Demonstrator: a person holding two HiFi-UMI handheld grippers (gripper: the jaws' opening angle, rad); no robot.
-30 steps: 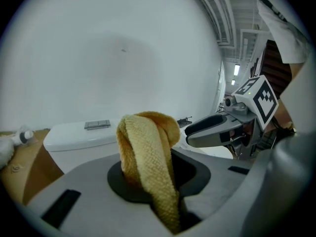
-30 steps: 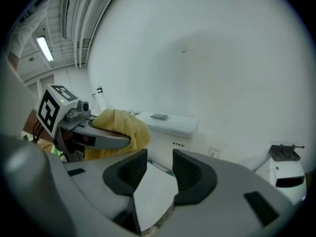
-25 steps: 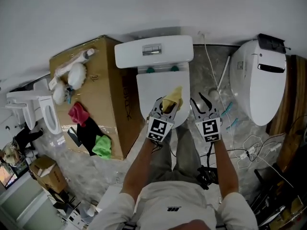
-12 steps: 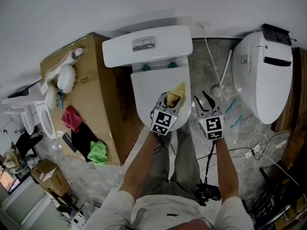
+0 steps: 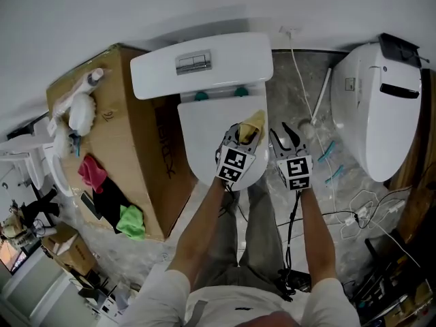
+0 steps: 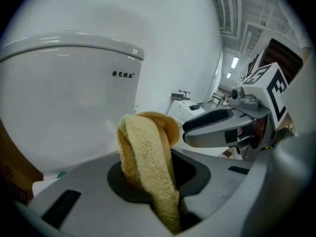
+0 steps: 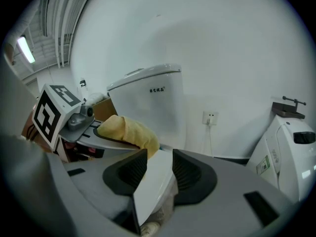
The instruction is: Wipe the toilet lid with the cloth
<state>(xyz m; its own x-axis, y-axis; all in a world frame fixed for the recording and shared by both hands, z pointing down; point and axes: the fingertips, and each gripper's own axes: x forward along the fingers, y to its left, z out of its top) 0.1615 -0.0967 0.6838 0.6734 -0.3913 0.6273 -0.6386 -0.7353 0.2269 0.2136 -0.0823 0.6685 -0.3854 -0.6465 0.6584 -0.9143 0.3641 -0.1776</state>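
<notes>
Left gripper (image 5: 242, 136) stays clenched on the cloth (image 5: 251, 122), bunched beyond its fingertips (image 6: 89, 181) over the toilet lid (image 5: 211, 131) (wiping barely advanced); right gripper (image 5: 285, 137) gapes empty alongside.

Not a real bathroom, more like a workshop or test room for bathroom gear. Two toilets sit along the same plain white wall: one toilet (image 5: 204, 73) in the upper middle of the head view, and a rounder one (image 5: 378, 107) at the upper right. A big cardboard box (image 5: 136, 148) stands right beside the middle toilet, with rags (image 5: 92, 172) and other bits dumped on top. Loose cables (image 5: 371, 216) sprawl over the grey stone-look floor (image 5: 300, 87) at the lower right. There's a smaller box (image 5: 68, 247) and more clutter at the lower left. The upper right of the left gripper view shows a bare ceiling with strip lights (image 6: 234, 62), so it's a big open room.
</notes>
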